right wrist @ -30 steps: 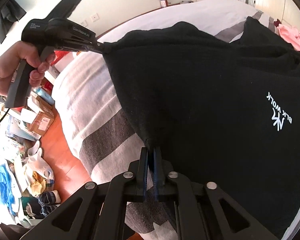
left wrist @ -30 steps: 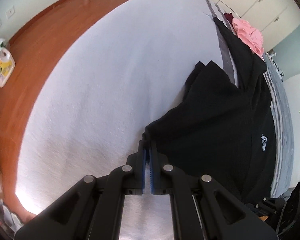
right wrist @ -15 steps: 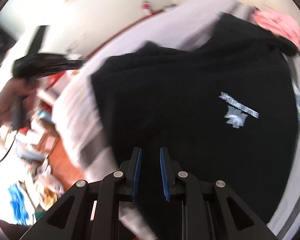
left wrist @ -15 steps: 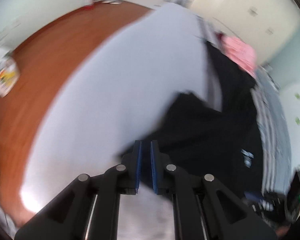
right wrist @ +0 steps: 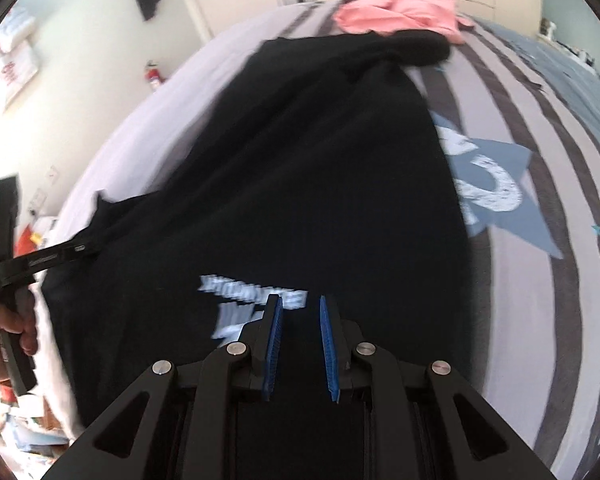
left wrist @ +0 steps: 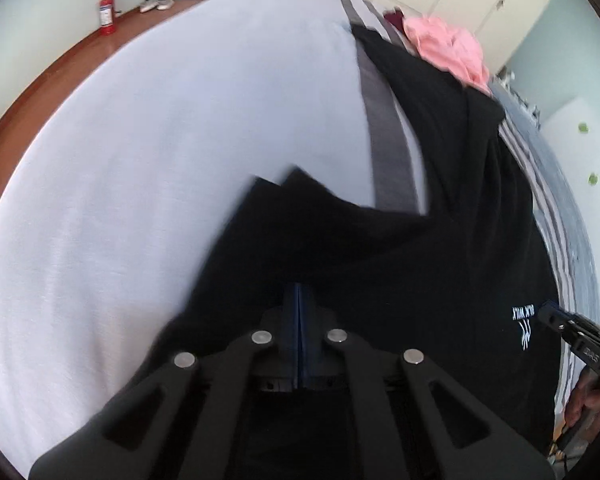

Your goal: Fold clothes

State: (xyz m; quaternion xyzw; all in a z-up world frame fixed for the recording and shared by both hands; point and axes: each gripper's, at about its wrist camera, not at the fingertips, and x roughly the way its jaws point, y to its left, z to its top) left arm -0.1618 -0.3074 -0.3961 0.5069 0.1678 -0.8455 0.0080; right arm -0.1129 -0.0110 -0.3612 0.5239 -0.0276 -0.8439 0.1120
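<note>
A black shirt (left wrist: 420, 260) with a white logo (right wrist: 256, 300) lies spread on the bed (left wrist: 180, 140). In the left wrist view my left gripper (left wrist: 298, 292) is shut, its tips low over the shirt's near edge. The right wrist view shows that gripper (right wrist: 86, 246) from the side, pinching a corner of the black shirt (right wrist: 320, 160), with a hand on its handle. My right gripper (right wrist: 299, 308) hangs open above the shirt beside the logo, nothing pressed between its blue pads (right wrist: 274, 320). Its tip (left wrist: 556, 320) shows at the right edge of the left wrist view.
A pink garment (right wrist: 400, 8) is heaped at the far end of the bed, touching the shirt's top. The striped cover (right wrist: 540, 240) runs along the right. A red fire extinguisher (left wrist: 106, 10) stands on the wooden floor (left wrist: 40, 92). Clutter (right wrist: 32, 420) lies beside the bed.
My right gripper let go of the shirt's hem, opened and swung over the shirt to the logo. My left gripper parted slightly, shut again and moved in over the shirt.
</note>
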